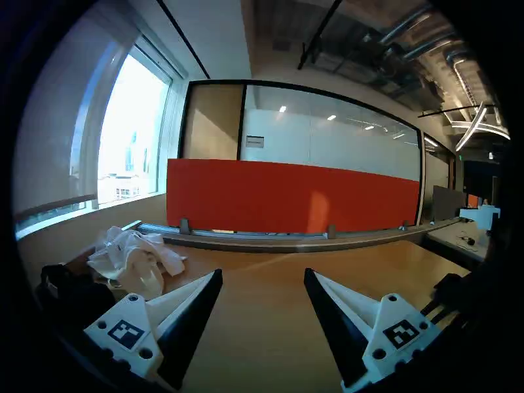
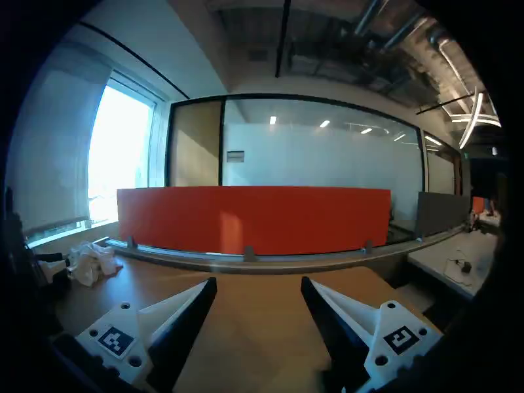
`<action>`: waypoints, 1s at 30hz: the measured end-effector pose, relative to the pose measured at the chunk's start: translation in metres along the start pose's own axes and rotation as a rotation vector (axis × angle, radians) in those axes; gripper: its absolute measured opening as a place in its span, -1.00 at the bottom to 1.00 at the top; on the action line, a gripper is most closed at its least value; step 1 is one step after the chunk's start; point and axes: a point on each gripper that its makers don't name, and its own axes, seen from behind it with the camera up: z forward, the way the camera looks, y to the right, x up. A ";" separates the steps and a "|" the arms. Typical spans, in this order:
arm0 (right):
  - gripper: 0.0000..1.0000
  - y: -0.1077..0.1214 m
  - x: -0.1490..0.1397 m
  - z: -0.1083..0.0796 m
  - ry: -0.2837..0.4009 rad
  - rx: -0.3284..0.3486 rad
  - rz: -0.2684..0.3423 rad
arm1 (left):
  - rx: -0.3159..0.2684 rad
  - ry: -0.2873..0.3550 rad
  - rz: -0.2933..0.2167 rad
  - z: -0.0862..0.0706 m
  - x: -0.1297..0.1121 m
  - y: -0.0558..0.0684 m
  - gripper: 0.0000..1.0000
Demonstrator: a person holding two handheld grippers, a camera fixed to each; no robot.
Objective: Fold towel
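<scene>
On the table point(image 1: 262, 347), crumpled towel point(image 1: 134, 259) lies left of left tool point(image 1: 262, 271).

The white, crumpled cloth towel point(image 1: 134, 259) lies unfolded in a loose heap on the wooden desk point(image 1: 262, 321), in the lower left of the left gripper view. Its folds bunch up and stick out unevenly. One part hanging toward the near side looks more cream than white, and a flap spreads out flat to the right. In the right gripper view the same towel point(image 2: 92, 261) sits smaller and farther off at the left edge of the frame, a rumpled mound resting on the desk surface.
</scene>
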 end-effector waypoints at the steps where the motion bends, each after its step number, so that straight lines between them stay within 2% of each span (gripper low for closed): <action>1: 1.00 -0.001 -0.002 0.000 -0.003 0.002 -0.001 | 0.004 0.002 0.002 0.000 -0.003 -0.002 0.84; 12: 1.00 -0.006 -0.027 0.002 -0.021 0.010 -0.041 | 0.023 0.045 0.010 -0.001 -0.037 -0.016 0.84; 24: 1.00 -0.014 -0.057 0.006 -0.014 0.010 -0.054 | 0.049 0.089 0.009 -0.002 -0.064 -0.046 0.84; 30: 1.00 -0.015 -0.061 0.007 0.002 0.004 -0.063 | 0.065 0.098 0.000 -0.004 -0.079 -0.059 0.84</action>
